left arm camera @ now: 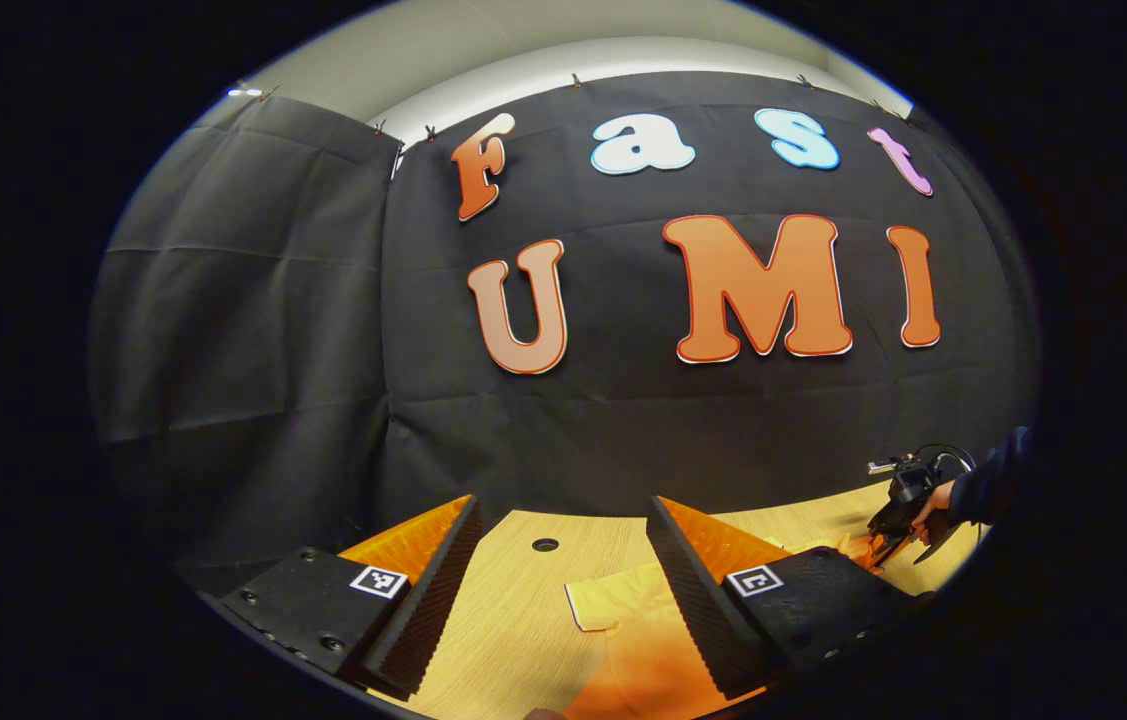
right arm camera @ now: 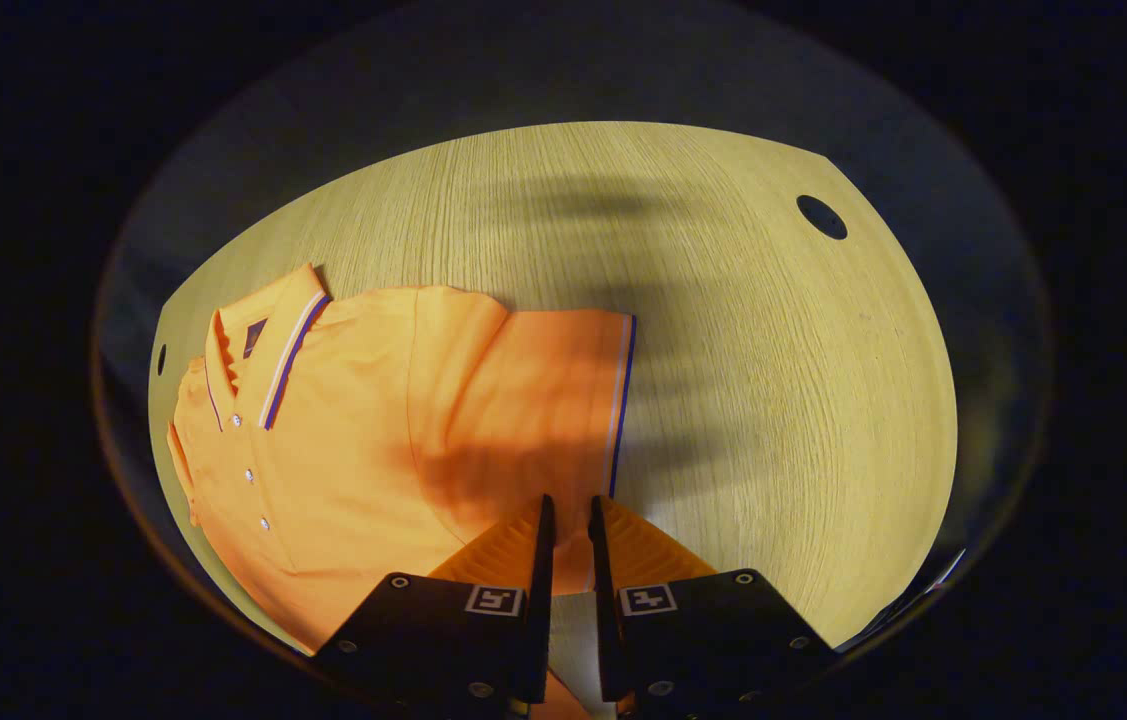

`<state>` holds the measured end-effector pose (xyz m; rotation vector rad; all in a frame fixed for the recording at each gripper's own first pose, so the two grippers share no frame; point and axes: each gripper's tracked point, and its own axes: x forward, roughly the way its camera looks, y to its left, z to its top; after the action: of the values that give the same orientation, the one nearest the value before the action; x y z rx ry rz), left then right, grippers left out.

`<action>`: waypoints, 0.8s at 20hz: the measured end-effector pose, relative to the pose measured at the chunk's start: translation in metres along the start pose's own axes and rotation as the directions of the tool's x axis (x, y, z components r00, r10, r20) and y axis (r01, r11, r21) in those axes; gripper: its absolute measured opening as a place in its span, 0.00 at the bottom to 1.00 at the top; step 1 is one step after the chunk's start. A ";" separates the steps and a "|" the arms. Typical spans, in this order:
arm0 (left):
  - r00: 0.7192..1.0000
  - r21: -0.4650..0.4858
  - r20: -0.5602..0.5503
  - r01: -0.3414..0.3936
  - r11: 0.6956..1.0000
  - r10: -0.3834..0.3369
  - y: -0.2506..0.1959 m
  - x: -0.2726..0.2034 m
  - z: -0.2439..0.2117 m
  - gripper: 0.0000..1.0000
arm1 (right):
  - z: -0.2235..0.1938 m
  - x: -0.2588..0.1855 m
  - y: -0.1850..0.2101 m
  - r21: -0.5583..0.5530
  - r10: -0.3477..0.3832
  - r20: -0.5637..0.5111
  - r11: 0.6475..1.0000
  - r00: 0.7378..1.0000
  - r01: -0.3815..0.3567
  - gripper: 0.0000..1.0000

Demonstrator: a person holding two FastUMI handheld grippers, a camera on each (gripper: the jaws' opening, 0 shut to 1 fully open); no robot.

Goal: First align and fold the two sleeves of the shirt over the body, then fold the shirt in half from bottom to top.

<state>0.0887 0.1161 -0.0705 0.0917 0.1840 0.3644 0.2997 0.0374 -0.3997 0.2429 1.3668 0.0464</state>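
Orange shirt (right arm camera: 353, 440) lies flat at left-centre of the counter (right arm camera: 723, 380); right gripper (right arm camera: 566, 525) fingers nearly closed at the sleeve (right arm camera: 543, 400) hem — a thin pinch may slip; left gripper (left arm camera: 563, 560) spread wide, empty.

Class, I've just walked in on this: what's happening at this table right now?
A person is folding an orange polo shirt on a wooden table with a gripper in each hand. The right gripper is nearly closed at the striped hem of one short sleeve, seemingly pinching it to fold it over the body. The left gripper is open above the table, touching nothing.
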 end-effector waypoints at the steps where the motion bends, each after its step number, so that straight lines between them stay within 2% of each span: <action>1: 1.000 -0.004 0.000 -0.005 1.000 0.005 0.004 -0.001 -0.002 0.99 | 0.004 -0.004 0.003 0.058 0.022 0.011 0.998 1.000 -0.023 0.11; 2: 1.000 -0.009 -0.003 -0.015 1.000 0.015 0.010 -0.001 -0.004 1.00 | 0.005 -0.006 0.004 0.098 0.039 0.023 0.994 0.999 -0.041 0.11; 4: 0.999 -0.022 -0.013 -0.035 0.999 0.035 0.023 -0.002 -0.009 1.00 | 0.019 -0.018 0.007 0.109 0.058 0.085 0.992 0.995 -0.067 0.10; 6: 0.998 -0.035 -0.024 -0.055 0.998 0.054 0.035 -0.001 -0.015 1.00 | 0.028 -0.036 0.023 0.116 0.110 0.136 0.985 0.985 -0.126 0.08; 7: 0.998 -0.044 -0.029 -0.065 0.997 0.064 0.041 0.000 -0.018 1.00 | 0.027 -0.035 0.023 0.096 0.100 0.140 0.989 0.985 -0.114 0.07; 9: 0.996 -0.049 -0.045 -0.079 0.996 0.076 0.047 -0.001 -0.024 1.00 | 0.025 -0.025 -0.002 0.073 -0.014 0.136 0.997 0.991 0.004 0.07; 10: 0.996 -0.045 -0.049 -0.080 0.996 0.078 0.049 -0.003 -0.025 1.00 | 0.020 -0.022 -0.006 0.078 -0.031 0.113 0.997 0.993 0.023 0.07; 11: 0.995 -0.049 -0.050 -0.083 0.995 0.081 0.052 -0.005 -0.026 1.00 | 0.014 -0.020 -0.003 0.075 -0.014 0.079 0.997 0.997 0.008 0.07; 12: 0.995 -0.054 -0.056 -0.086 0.995 0.083 0.053 -0.007 -0.029 1.00 | 0.011 -0.019 -0.001 0.075 0.009 0.052 0.997 0.999 -0.013 0.18; 14: 0.993 -0.045 -0.077 -0.097 0.994 0.093 0.055 -0.009 -0.036 1.00 | 0.008 -0.010 -0.004 0.068 -0.017 0.038 0.998 0.999 0.014 0.39; 15: 0.991 -0.038 -0.087 -0.107 0.993 0.104 0.058 -0.011 -0.041 1.00 | 0.006 -0.005 -0.005 0.066 -0.029 0.024 0.997 0.999 0.027 0.46; 16: 0.989 -0.039 -0.096 -0.115 0.993 0.110 0.061 -0.012 -0.043 1.00 | -0.003 -0.001 -0.003 0.058 -0.037 -0.008 0.998 0.999 0.038 0.59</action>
<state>0.0483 0.1704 -0.1028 0.0410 0.2643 0.4857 0.2967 0.0352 -0.4002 0.2657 1.3803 -0.0235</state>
